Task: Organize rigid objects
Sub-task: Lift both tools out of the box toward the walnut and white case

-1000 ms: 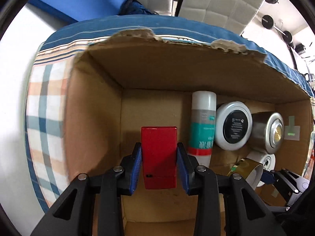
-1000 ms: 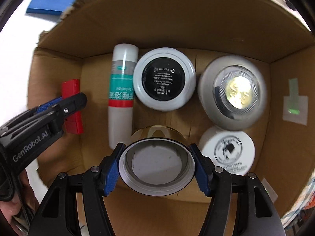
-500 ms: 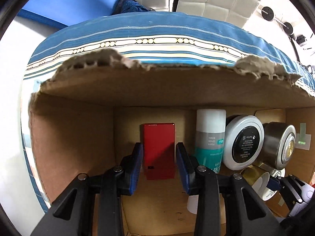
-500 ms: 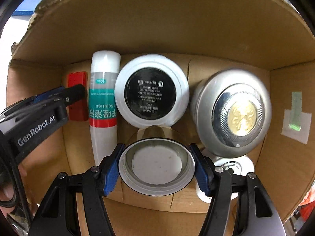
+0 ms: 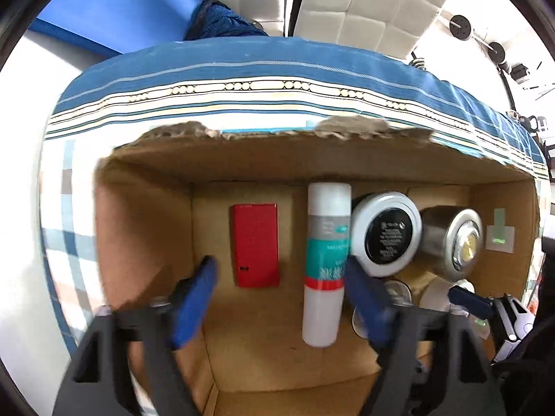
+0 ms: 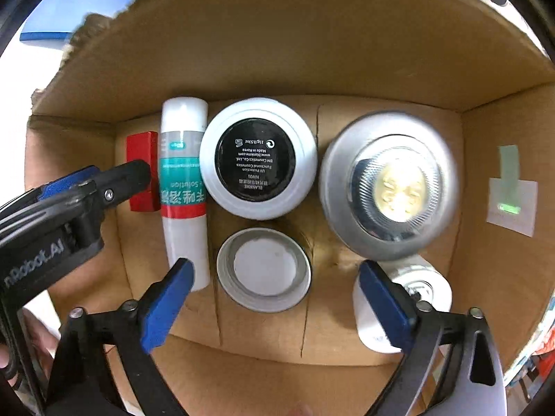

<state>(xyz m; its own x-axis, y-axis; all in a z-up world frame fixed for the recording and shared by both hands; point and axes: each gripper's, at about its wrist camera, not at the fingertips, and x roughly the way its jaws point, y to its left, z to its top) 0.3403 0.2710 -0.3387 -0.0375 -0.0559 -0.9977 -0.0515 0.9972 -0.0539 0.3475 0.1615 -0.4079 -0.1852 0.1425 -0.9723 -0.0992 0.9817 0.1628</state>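
Note:
A red box [image 5: 256, 244] lies flat on the floor of the cardboard box [image 5: 138, 228], left of a white tube with a teal band [image 5: 326, 263]. My left gripper [image 5: 279, 298] hangs above it with its jaws opening, and the pads touch nothing. In the right wrist view a gold-sided jar with a white end [image 6: 263, 270] stands on the box floor. My right gripper [image 6: 275, 303] straddles it, jaws opening, pads clear of the jar.
A white jar with a black label [image 6: 258, 157], a silver round tin [image 6: 388, 183] and a small white jar [image 6: 426, 287] fill the box's right half. Green tape [image 6: 510, 190] marks the right wall. The box stands on a striped cloth [image 5: 277, 79].
Both grippers have opened wide. The left let go of the red box and rose; the right let go of the gold jar, which now stands free on the box floor.

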